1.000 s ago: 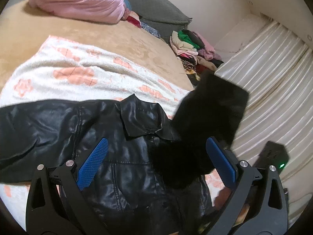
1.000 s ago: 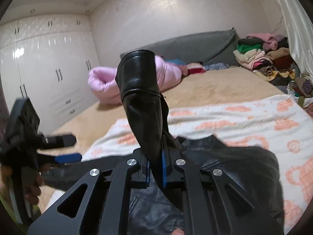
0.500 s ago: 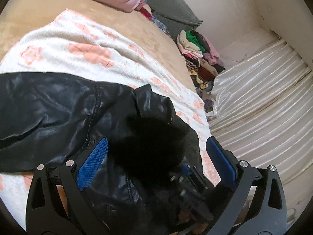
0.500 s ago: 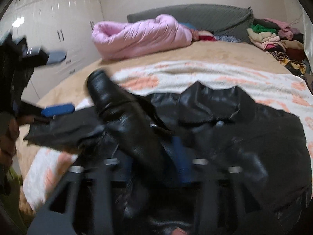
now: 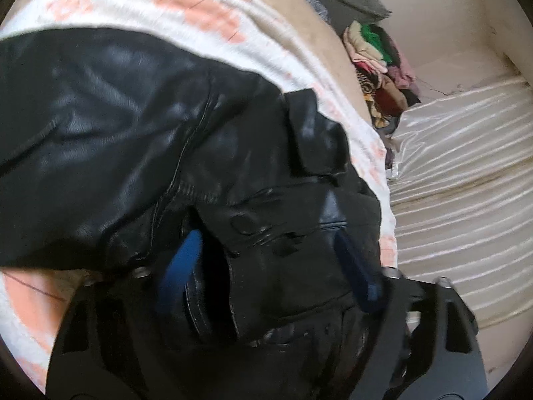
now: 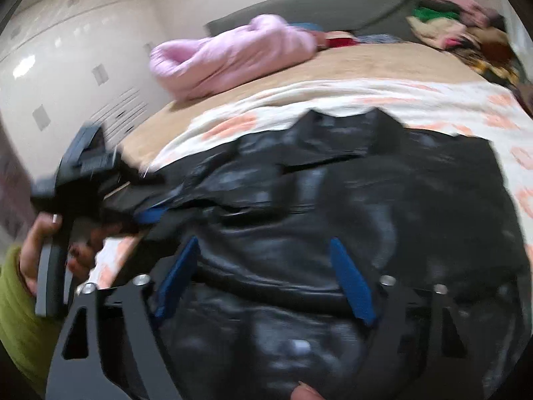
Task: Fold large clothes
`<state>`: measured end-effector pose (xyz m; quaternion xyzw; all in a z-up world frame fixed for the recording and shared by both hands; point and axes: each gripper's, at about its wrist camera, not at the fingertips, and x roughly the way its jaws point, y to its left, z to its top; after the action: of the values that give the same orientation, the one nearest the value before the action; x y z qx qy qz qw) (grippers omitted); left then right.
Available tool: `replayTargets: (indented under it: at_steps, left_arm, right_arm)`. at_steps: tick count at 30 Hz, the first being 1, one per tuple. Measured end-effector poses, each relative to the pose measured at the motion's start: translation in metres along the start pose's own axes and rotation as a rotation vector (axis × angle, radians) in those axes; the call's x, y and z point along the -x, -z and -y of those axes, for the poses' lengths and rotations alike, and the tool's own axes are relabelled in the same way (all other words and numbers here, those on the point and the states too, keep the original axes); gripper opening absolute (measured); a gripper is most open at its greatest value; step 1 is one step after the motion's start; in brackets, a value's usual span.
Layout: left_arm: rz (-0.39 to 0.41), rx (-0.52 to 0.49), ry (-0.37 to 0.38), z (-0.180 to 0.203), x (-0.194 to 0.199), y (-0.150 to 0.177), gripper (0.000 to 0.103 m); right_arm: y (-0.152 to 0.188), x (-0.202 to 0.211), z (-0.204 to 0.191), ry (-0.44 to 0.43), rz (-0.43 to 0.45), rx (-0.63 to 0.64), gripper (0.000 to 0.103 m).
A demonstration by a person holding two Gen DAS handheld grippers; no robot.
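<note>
Bedroom, one bed (image 6: 383, 63) with a tan cover, and over it one white blanket (image 5: 140, 3) with pink-orange flower prints. One black leather jacket (image 5: 140, 140) lies spread flat on that blanket, collar toward the headboard, one sleeve folded across its front.

My left tongs (image 5: 266, 266) are low over the jacket's front placket, beside one snap button. Their jaws are closing; a fold of leather sits between the two blue pads (image 5: 181, 266), but I cannot confirm the pads press on it. Seen from the right wrist, one hand (image 6: 43, 250) in a green sleeve (image 6: 16, 313) holds the left tongs' handle at the jacket's edge.

My right tongs (image 6: 263, 276) hover over the jacket's lower body. Their jaws are opening, two blue pads well apart, leather under the gap and nothing clamped.

Outward from the jacket: one pink quilted garment (image 6: 230, 56) lies bunched near the head of the bed, one grey headboard cushion (image 6: 309, 10) behind it. One heap of mixed clothes (image 5: 376, 63) sits at the bed's far corner. One pale curtain (image 5: 466, 180) runs along the bedside. White wardrobe doors (image 6: 66, 76) fill the opposite wall; the blur prevents a count.
</note>
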<state>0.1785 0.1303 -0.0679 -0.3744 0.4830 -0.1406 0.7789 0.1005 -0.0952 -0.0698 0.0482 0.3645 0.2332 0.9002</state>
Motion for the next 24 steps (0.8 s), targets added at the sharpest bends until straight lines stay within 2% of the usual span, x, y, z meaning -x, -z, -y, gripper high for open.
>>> replayTargets:
  at_steps: [2,3,4,7,9,11,13,15,21,24]
  left_arm:
    - [-0.024,-0.007,-0.004,0.001,-0.013,0.003,0.041]
    - [-0.029,-0.016,-0.01,0.002,-0.016,0.004,0.015]
    - [-0.025,-0.034,-0.027,0.006,-0.018,0.005,0.004]
    - [0.0,-0.09,-0.009,0.026,-0.008,0.004,0.0]
    - [0.04,-0.14,0.046,0.045,0.011,0.002,0.0]
    - [0.102,-0.238,0.069,0.071,0.033,-0.001,0.0]
    - [0.146,-0.292,0.08,0.084,0.046,-0.003,0.0]
    - [0.169,-0.342,0.055,0.088,0.048,-0.007,0.0]
    - [0.115,-0.329,-0.076,0.048,0.009,-0.01,0.0]
    - [0.109,-0.329,-0.114,0.031,0.001,-0.006,0.0]
  right_arm:
    - [-0.004,0.008,0.019,0.037,0.015,-0.045,0.075]
    - [-0.005,0.012,0.028,0.057,0.024,-0.063,0.073]
    - [-0.006,0.018,0.037,0.081,0.033,-0.083,0.072]
    - [-0.012,0.035,0.063,0.127,0.059,-0.118,0.059]
    - [-0.022,0.046,0.083,0.15,0.074,-0.135,0.04]
    - [-0.035,0.054,0.102,0.198,0.096,-0.152,0.038]
    - [-0.049,0.056,0.118,0.23,0.112,-0.17,0.038]
    - [-0.062,0.049,0.131,0.259,0.094,-0.167,0.038]
    - [-0.073,-0.004,0.157,0.308,-0.043,-0.127,0.038]
    - [-0.07,-0.025,0.171,0.336,-0.097,-0.125,0.038]
